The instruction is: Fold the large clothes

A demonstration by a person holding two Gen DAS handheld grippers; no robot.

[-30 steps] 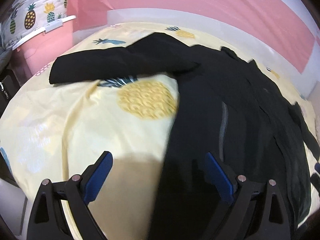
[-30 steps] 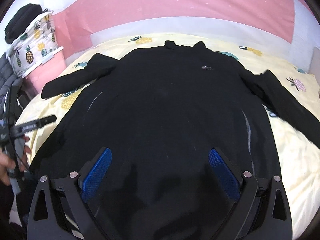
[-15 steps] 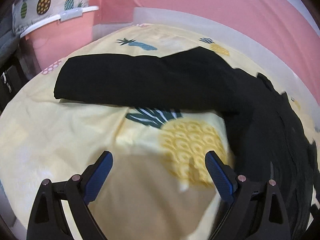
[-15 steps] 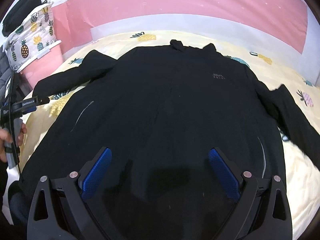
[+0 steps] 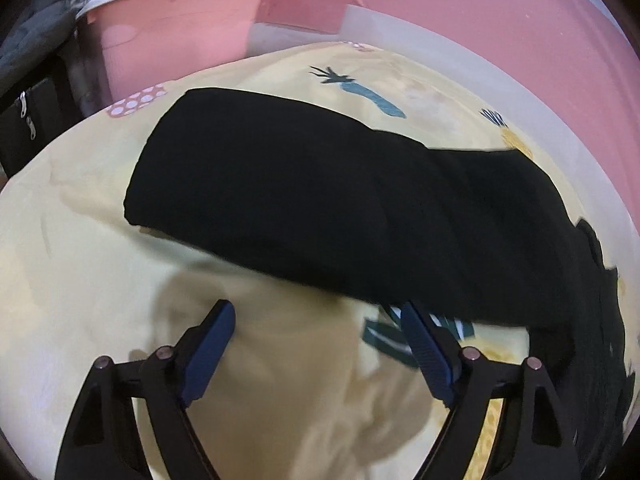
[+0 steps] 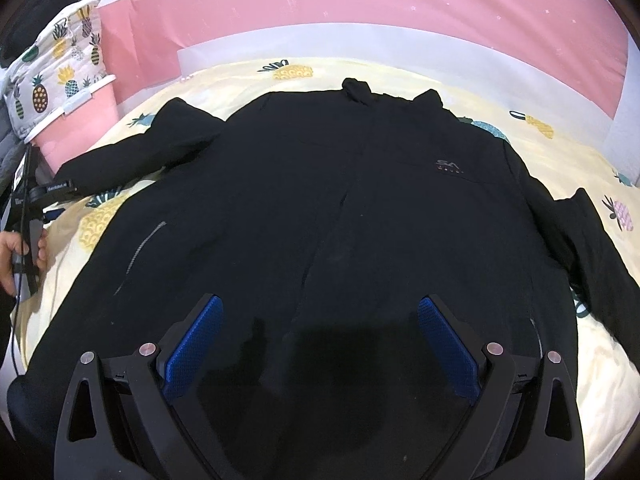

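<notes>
Left wrist view: The left claw (image 5: 316,344) points down at the bed (image 5: 80,280), just short of the near edge of the jacket's sleeve (image 5: 300,200). Its jaws stand wide but are closing, with only bare sheet between the pads; no cloth is gripped. The sleeve lies flat and stretched out to the side, its cuff end at the left of the view, which leaves a free edge for the claw to take. A pink bin (image 5: 172,36) stands beyond the bed's far corner, clear of the work. The likely step in hand is a grasp of the sleeve, to fold it inward over the body.

Right wrist view: The jacket (image 6: 340,220) lies spread front-up across the bed (image 6: 600,380), collar toward the pink wall (image 6: 360,4), both sleeves angled outward. This flat layout exposes every fold line. The right claw (image 6: 318,346) hovers over the hem area with its jaws wide and nothing between them; whether the pads touch the fabric cannot be told. Its position near the hem suits holding the body steady or waiting for the next fold. At the left edge, a hand (image 6: 16,248) holds the other gripper beside the left sleeve (image 6: 132,152).
</notes>
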